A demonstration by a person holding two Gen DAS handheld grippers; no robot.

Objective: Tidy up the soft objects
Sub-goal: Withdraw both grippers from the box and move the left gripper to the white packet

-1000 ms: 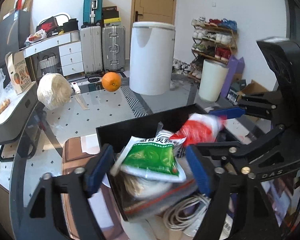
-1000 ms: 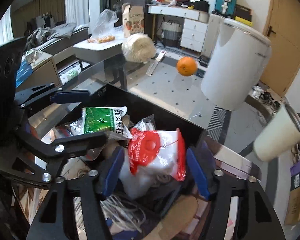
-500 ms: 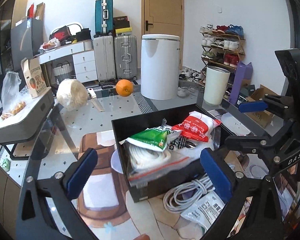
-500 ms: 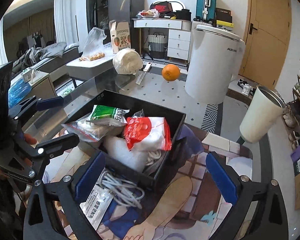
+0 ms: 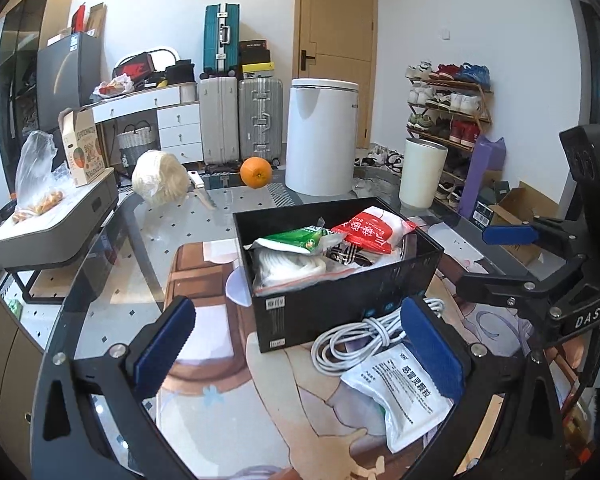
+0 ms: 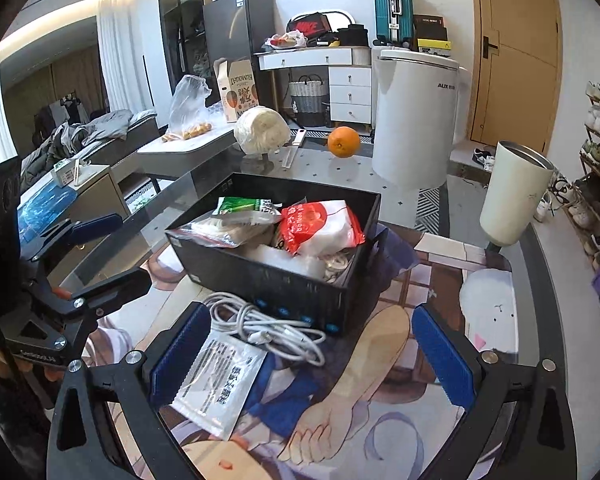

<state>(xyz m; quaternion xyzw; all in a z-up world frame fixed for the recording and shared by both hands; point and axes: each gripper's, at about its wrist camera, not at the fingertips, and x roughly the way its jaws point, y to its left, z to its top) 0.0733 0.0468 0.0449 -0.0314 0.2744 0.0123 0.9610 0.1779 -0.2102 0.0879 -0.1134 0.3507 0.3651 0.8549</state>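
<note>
A black box [image 5: 340, 312] [image 6: 260, 276] sits on the printed mat and holds a green packet [image 5: 296, 238] [image 6: 242, 205], a red-and-white bag [image 5: 370, 228] [image 6: 320, 226] and other soft packs. In front of it lie a coiled white cable [image 5: 356, 340] [image 6: 268, 324] and a white sachet [image 5: 404, 392] [image 6: 216, 384]. My left gripper [image 5: 298, 354] is open and empty, held back from the box. My right gripper [image 6: 310, 360] is open and empty, above the cable and sachet. Each gripper also shows at the edge of the other's view.
On the glass table behind the box are an orange [image 5: 256, 173] [image 6: 343, 142], a white bundle [image 5: 158, 182] [image 6: 260, 130] and a knife [image 5: 202, 192]. A cream tumbler [image 5: 422, 172] [image 6: 512, 196] stands to the right. A white bin [image 5: 320, 136] is beyond.
Both grippers let go of the packets in the box, opened wide and pulled back toward me. The green packet and red-and-white bag now rest in the box.
</note>
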